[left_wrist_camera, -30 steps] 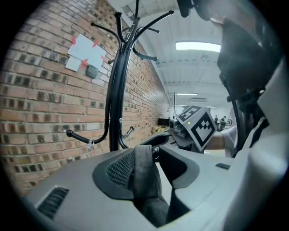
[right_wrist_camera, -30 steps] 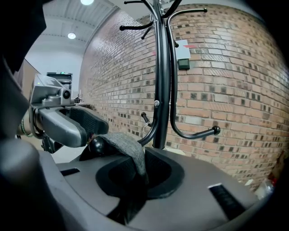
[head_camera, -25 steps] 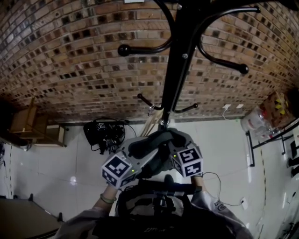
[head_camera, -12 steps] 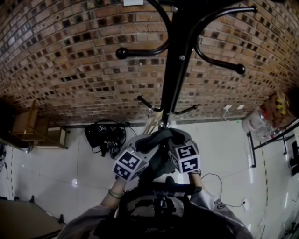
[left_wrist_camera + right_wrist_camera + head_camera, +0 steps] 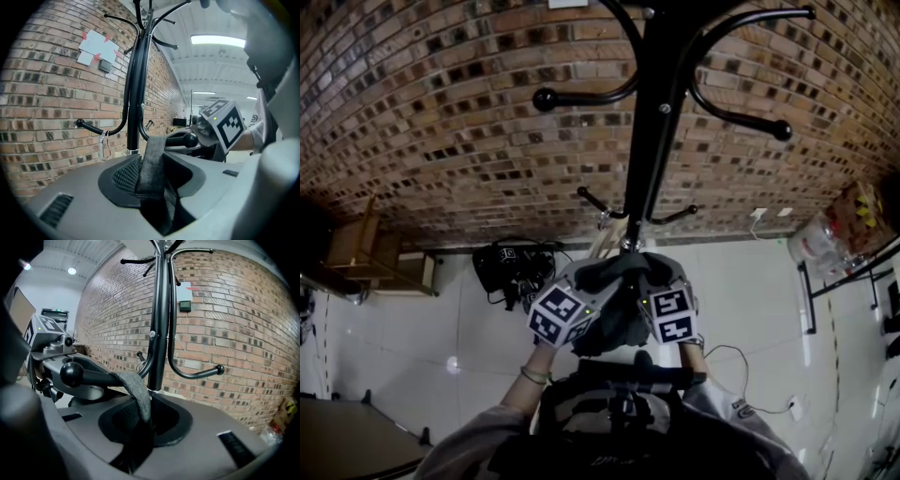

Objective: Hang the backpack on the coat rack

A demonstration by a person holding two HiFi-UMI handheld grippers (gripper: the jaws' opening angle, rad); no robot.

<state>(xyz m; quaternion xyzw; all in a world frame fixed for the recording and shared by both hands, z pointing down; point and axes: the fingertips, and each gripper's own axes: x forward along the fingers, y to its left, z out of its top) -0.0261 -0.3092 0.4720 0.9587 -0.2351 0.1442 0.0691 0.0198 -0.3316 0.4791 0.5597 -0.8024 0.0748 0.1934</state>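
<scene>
Backpack meets rack: the left gripper [image 5: 596, 278], at the left of the pair, has its jaws spread wide. The backpack's grey strap [image 5: 152, 164] stands between them, leaning on the left pad with a gap on the other side, so it is not pinched.

Right of it, the strap climbs out of the jaws and folds over a low, ball-tipped hook [image 5: 71, 373] of the black coat rack [image 5: 652, 141], which stands before a brick wall [image 5: 441, 122]. At the right, the right gripper [image 5: 654, 274] has its jaws about half apart and opening. The same strap runs down between them with dark space on either side.

The step in hand appears to be the release, with the loop already seated on the hook and both grips slackening. The next move likely calls for drawing both grippers back toward the near side without snagging the strap, and watching that the loop stays behind the ball tip as it takes the weight.

The backpack [image 5: 614, 417] shows only as a dark mass at the near edge of the head view, just below the grippers. Its strap runs near upright from jaws to hook. The bag's long axis is judged to hang likewise, top toward the hook, though its body is too dark to confirm.
</scene>
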